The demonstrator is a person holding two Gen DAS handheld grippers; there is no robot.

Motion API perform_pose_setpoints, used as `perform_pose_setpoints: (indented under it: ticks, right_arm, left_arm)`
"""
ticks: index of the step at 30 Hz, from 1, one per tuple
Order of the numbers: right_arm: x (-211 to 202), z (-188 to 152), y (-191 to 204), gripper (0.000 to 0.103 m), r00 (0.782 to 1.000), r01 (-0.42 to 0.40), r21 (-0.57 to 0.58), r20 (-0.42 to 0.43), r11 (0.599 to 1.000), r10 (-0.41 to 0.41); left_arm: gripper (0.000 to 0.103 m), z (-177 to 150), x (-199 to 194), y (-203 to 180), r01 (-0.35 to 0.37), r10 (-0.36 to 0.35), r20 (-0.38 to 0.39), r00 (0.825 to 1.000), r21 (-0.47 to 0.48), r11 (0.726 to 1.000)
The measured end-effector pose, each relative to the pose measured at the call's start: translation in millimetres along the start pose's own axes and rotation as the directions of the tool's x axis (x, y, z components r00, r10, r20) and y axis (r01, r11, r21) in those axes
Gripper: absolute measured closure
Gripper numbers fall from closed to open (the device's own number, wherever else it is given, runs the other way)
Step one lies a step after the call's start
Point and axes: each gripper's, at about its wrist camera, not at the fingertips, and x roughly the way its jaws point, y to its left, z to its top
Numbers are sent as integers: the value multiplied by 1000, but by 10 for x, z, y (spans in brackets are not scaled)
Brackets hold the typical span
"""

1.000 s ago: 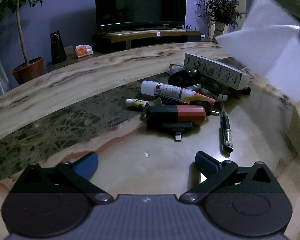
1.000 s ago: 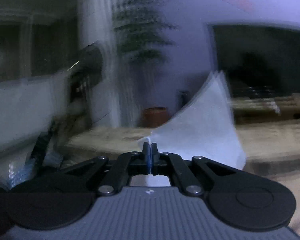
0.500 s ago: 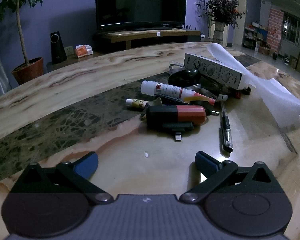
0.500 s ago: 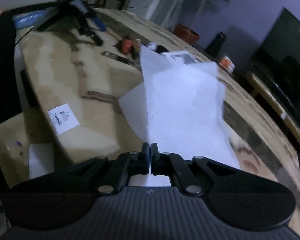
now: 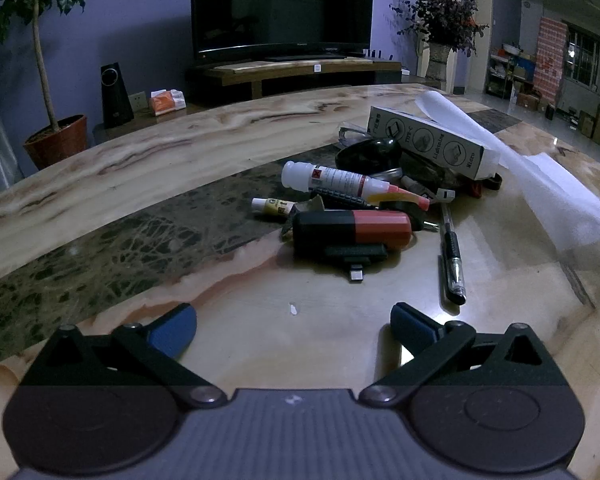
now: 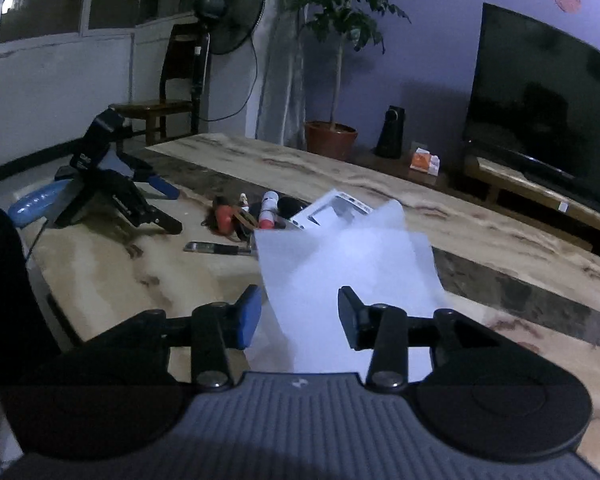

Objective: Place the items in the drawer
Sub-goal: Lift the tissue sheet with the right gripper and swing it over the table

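Marbled tabletop [image 5: 148, 168] with a heap of small items

On it lie a black-and-red device [image 5: 350, 230], a pen [image 5: 452, 258], a glue bottle [image 5: 332, 178], a small tube [image 5: 272, 206], a printed box [image 5: 432, 142] and a white sheet [image 5: 556, 192].

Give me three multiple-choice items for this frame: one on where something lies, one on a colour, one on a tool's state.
1. Where does the pen lie?
A. right of the black-and-red case
B. on the TV stand
C. inside the box

2. What colour is the glue bottle's body?
A. green
B. white
C. black

3. How is the right tool?
A. shut on the paper
B. open, paper between its fingers
C. shut on the pen

Answers: 1 A, the pen sits beside the black-and-red case. 2 B, its body is white with a red nozzle. 3 B, the fingers stand apart around the paper.
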Motion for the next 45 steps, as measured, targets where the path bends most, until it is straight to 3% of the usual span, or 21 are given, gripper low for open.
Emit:
perform_pose_setpoints:
  ticks: [5,8,17,19,20,21,27,33,37,40,42,45]
  right_arm:
    - [400,48,380,57,989,130,-106,-64,986,-137]
    - [611,27,569,57,978,162,-193,-99,968,-183]
    - [1061,174,477,57,938,321,-111,-99,941,-332]
    - [1161,207,456,63,926,355,-93,-101,930,-364]
    - [1113,215,424,87,930,350,-60,-97,935,-354]
    - [1065,223,392,102,934,344,-27,-92,939,-345]
    - [579,239,41,102,928,373,78,-9,925,-373]
    - [59,341,-537,102,892,435,158,57,887,-448]
    - [-175,565,-712,102,888,411,200,133,889,-441]
    - [-254,772,-574,102,899,354,113,233,929,-371]
    - [-222,867,-330,102,915,286,-26,305,958,-265]
    - [-75,702,110,101,964,178,-323,247,930,-98]
  left_arm:
    - [0,0,0,0,0,0,0,1000,0,1000]
    - [0,0,0,0,0,0,0,1000,0,1000]
    - [0,0,2,-1,0,0,0,1000,0,1000]
    - [0,0,2,-1,0,0,0,1000,0,1000]
    - [0,0,2,-1,0,0,0,1000,0,1000]
    - [0,0,2,-1,0,0,0,1000,0,1000]
    - [0,1,2,-1,0,0,0,1000,0,1000]
    - [0,1,1,-1,0,0,0,1000,0,1000]
    - [0,1,0,-1,0,0,0,1000,0,1000]
    - [0,0,0,-1,0,0,0,1000,0,1000]
    - [0,0,0,-1,0,0,0,1000,0,1000]
    - [0,1,0,-1,0,0,0,1000,0,1000]
